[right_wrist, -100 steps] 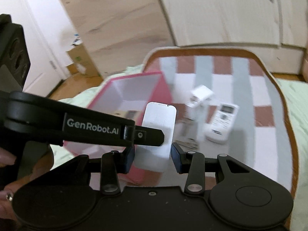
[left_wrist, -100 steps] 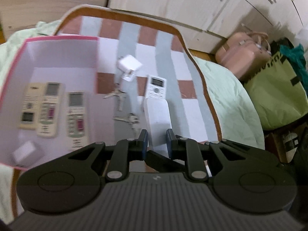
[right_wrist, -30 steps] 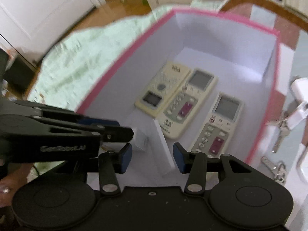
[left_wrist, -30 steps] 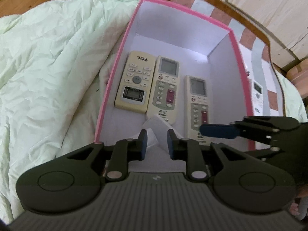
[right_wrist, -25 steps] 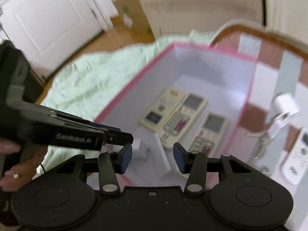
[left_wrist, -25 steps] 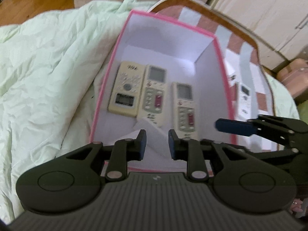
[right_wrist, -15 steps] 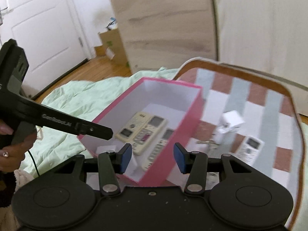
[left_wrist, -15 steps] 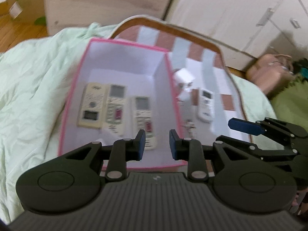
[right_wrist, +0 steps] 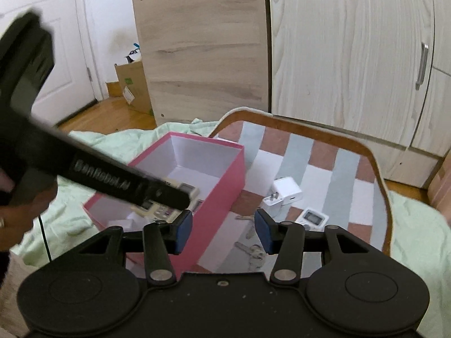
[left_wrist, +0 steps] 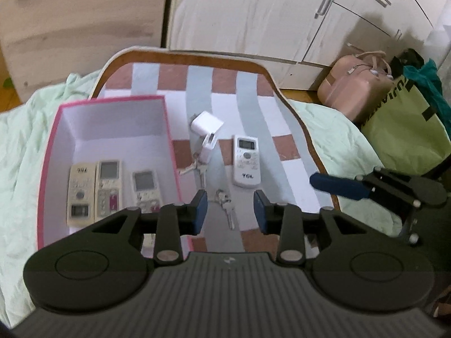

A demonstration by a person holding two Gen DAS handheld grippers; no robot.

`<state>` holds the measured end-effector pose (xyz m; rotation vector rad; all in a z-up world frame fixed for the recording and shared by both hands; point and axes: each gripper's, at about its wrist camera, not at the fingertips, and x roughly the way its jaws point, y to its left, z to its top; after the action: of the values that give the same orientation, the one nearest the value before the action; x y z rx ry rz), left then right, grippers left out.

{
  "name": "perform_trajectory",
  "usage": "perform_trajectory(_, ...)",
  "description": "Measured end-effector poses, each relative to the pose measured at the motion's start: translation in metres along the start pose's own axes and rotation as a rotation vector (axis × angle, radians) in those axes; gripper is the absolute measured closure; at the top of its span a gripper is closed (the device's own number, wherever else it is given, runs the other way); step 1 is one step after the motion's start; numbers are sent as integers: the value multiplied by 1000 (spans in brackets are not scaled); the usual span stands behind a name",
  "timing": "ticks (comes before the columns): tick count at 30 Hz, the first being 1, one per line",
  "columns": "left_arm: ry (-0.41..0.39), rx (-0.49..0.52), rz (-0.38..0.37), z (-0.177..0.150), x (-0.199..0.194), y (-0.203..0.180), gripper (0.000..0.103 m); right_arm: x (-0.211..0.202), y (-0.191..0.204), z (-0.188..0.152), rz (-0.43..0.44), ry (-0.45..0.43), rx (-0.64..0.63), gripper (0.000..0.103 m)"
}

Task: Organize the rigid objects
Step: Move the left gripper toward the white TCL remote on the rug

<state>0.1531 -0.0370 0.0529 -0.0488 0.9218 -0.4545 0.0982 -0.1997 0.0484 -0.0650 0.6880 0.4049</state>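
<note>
3 remotes (left_wrist: pixel 108 188) lie side by side in the pink box (left_wrist: pixel 169 138), which sits on the left part of the checked mat (left_wrist: pixel 253 107), spread over a bed with a green quilt (left_wrist: pixel 332 129). Something white also lies at the box's near end in the right wrist view, too hidden to name. Outside the box, on the mat: 1 white TCL remote (left_wrist: pixel 245 161), a white charger (left_wrist: pixel 206 124) with a second white plug piece just below it, and 2 key sets, 1 beside the box wall (left_wrist: pixel 197 169) and 1 nearer the camera (left_wrist: pixel 227 205).

Left hand-held gripper (left_wrist: pixel 229 211): jaws opening, nothing between the pads, only keys far below in the background. Right hand-held gripper (right_wrist: pixel 222 232): jaws apart, empty, hovering above the box's right wall and the keys. The left unit crosses the right wrist view as a dark blurred bar, held by a hand (right_wrist: pixel 17 214) at the left edge.

Step, as I judge it: between placements, both tools empty and lined up toward the loose items. Task looks over halfway done, with 5 loose pieces left.

Next move probably calls for dropping onto 1 item. The TCL remote suits a grip across its narrow width. Keys lie flat and thin, so pads need to come low and may slip. Charger prongs could snag.
</note>
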Motion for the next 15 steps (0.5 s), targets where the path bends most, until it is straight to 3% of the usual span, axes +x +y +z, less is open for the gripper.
perform_trajectory(5, 11, 18, -3, 14, 29, -13, 61, 20, -22, -8, -83, 41, 25, 48)
perform_trajectory(9, 36, 39, -5, 24, 66, -25, 57, 39, -41, -15, -130, 44, 43, 37)
perform_trajectory(15, 97, 62, 6, 35, 129, -34, 49, 82, -72, -38, -154, 49, 59, 31)
